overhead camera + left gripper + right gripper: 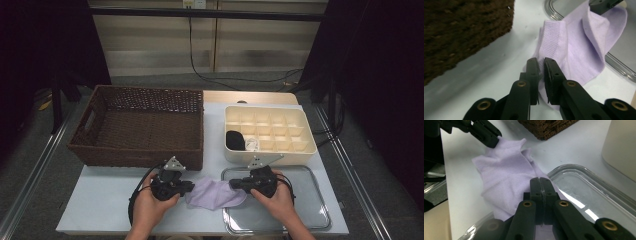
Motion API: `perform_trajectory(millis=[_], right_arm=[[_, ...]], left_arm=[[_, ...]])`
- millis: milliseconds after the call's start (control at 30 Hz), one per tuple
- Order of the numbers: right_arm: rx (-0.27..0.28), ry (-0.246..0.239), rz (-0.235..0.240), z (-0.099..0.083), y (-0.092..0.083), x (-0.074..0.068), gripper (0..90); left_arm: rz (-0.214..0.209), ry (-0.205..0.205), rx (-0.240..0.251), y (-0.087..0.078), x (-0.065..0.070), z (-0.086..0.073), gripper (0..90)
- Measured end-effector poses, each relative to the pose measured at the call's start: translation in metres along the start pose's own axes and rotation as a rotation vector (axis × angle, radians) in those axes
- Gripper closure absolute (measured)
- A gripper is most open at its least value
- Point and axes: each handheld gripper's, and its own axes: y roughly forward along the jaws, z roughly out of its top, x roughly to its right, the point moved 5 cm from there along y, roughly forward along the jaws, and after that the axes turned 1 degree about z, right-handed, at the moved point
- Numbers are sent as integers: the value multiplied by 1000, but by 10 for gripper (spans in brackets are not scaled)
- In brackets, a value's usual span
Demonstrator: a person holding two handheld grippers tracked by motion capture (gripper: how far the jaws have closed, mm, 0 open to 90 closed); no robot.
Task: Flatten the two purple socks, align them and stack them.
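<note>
1. Where the white table [100, 200] is bare at the left, the wicker basket [140, 127] stands at its far side.
2. The left gripper [187, 188] pinches one edge of the lilac cloth [215, 194], its jaws narrow on the fabric.
3. The cloth lies between both grippers, partly over the clear tray lid [305, 210].
4. The right gripper [234, 185] clamps the cloth's other edge.
5. The cream divided box [270, 132] stands behind.
</note>
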Motion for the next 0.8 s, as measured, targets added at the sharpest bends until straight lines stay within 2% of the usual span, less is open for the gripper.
perform_trajectory(millis=[200,233,300,367,433,533,600,700,800], right_arm=[[93,-54,-15,20,-19,5,900],[92,-78,-28,22,-22,7,900],[91,-103,-22,21,-25,10,900],[56,-115,-31,10,-26,11,900],[38,-104,-12,-3,-26,11,895],[-11,-101,-46,-19,-26,10,869],[-40,-119,-65,-24,-27,9,867],[-24,-103,-68,-25,-33,10,846],[-41,-95,-83,-28,-37,11,839]], left_arm=[[36,-24,91,-15,-5,7,827],[30,-37,97,-15,-6,6,827],[32,-40,89,-12,-7,4,827],[22,-54,70,-7,-7,0,827],[14,-51,40,-4,-6,-2,826],[4,-54,28,-2,-3,-3,823],[7,-50,27,-1,-2,-3,821],[-3,-50,18,-1,-2,-5,821],[-7,-51,16,0,-1,-6,817]])
